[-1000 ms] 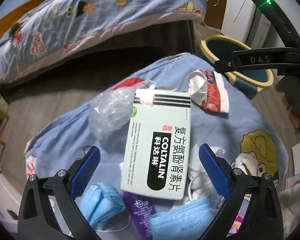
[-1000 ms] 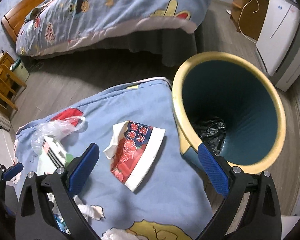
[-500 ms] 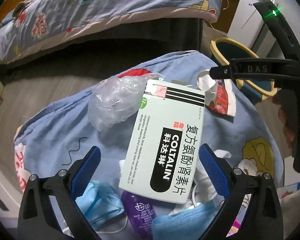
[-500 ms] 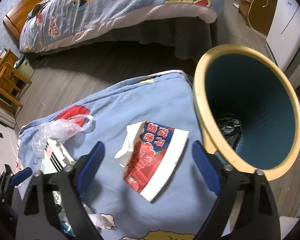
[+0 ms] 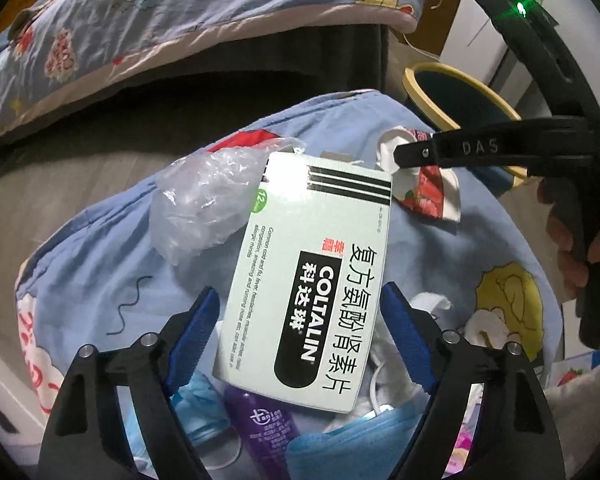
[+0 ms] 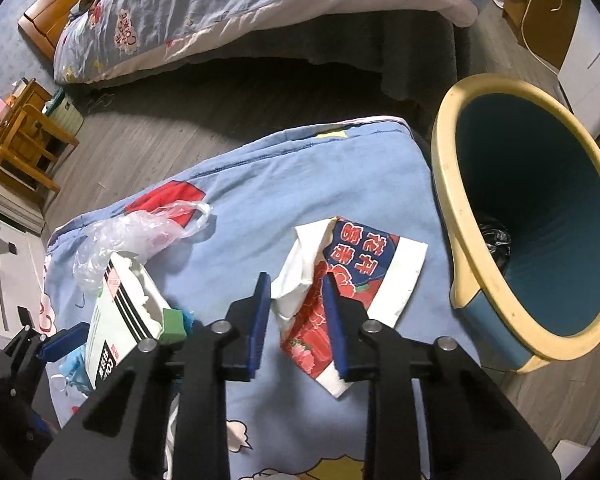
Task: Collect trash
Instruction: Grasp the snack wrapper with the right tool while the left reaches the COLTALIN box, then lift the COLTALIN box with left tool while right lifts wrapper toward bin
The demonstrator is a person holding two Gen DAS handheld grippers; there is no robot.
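Note:
A red, blue and white tissue packet (image 6: 352, 280) lies on a blue quilt (image 6: 312, 176); it also shows in the left wrist view (image 5: 428, 196). My right gripper (image 6: 296, 316) has its jaws closed around the packet's white tissue end. A white Coltalin medicine box (image 5: 312, 280) lies on the quilt, also seen in the right wrist view (image 6: 120, 320). My left gripper (image 5: 300, 336) is open, its blue pads on either side of the box's near end. A yellow-rimmed blue trash bin (image 6: 540, 208) stands to the right, with a black bag inside.
A clear plastic bag (image 5: 200, 208) lies left of the box. Blue face masks (image 5: 340, 448), a purple wrapper (image 5: 260, 428) and white tissues (image 5: 484, 324) lie near my left gripper. A bed (image 6: 240, 16) stands beyond, with wooden stools (image 6: 24, 140) at left.
My right gripper's jaws have narrowed from wide open and closed onto the tissue packet. My left gripper's jaws have narrowed toward the medicine box.

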